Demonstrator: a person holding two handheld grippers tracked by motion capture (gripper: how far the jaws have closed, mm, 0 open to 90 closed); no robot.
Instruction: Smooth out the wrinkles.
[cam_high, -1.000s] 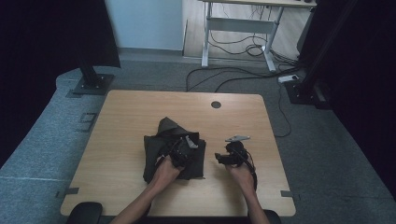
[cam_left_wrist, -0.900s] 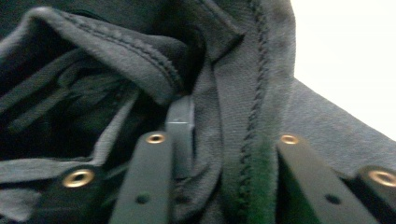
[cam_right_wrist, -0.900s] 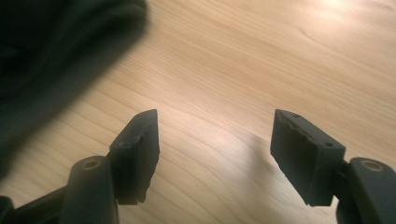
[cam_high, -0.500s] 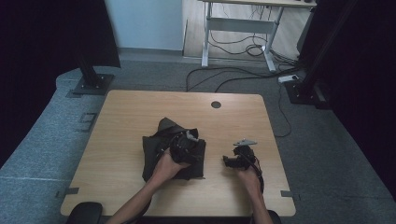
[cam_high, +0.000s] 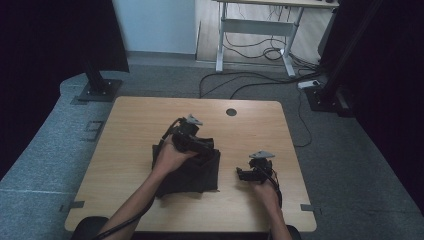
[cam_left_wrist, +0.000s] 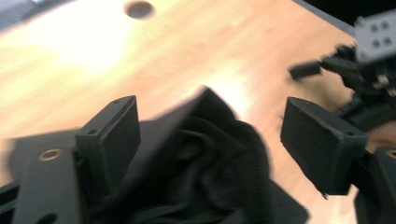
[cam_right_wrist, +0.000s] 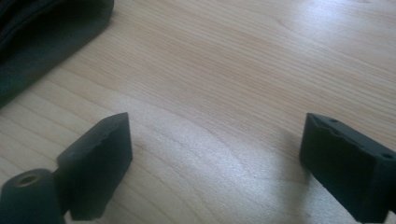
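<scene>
The right gripper (cam_high: 246, 173), jaws spread and holding nothing, hovers over bare table (cam_high: 130, 120) just right of the dark folded cloth (cam_high: 197, 175). The left gripper (cam_high: 202, 145), jaws just opened around nothing, hangs directly above the cloth, so it is nearer.

A light wooden desk (cam_high: 130, 125) has a round cable hole (cam_high: 231, 112) near its far edge, at about one o'clock. Grey carpet (cam_high: 50, 150) surrounds it; black cables (cam_high: 260, 82) trail at twelve beneath a white-legged table (cam_high: 255, 25). A black stand base (cam_high: 97, 90) sits at ten.
</scene>
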